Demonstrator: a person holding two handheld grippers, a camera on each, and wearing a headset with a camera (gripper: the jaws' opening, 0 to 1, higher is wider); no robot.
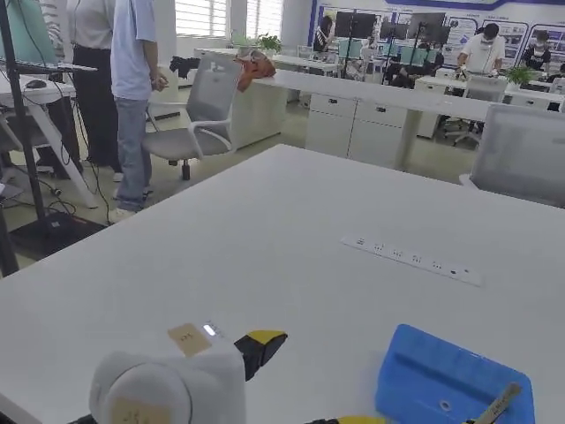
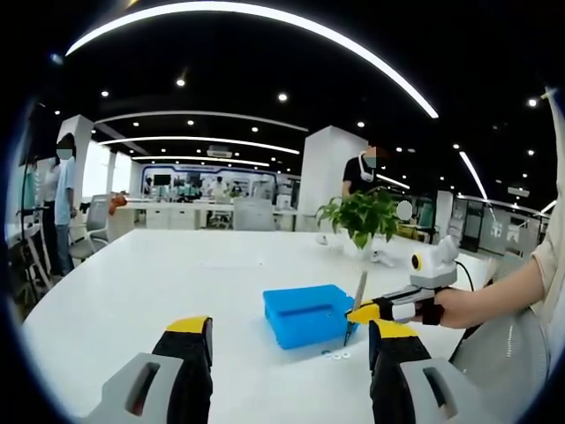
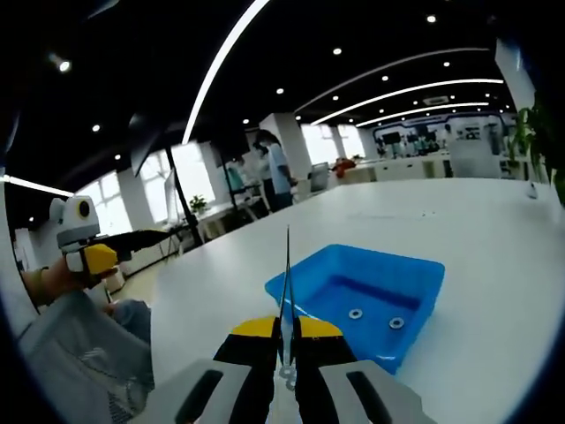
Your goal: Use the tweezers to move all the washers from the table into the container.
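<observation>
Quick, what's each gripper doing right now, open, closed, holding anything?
Left gripper: open, holding nothing.
Right gripper: closed on the tweezers.

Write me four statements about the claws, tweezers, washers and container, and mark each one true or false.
1. The right claw is shut on the tweezers. True.
2. The blue container is empty. False: two washers lie in it.
3. Loose washers lie on the table beside the container. True.
4. The left claw is shut on a washer. False: its jaws stand wide apart with nothing between them.
</observation>
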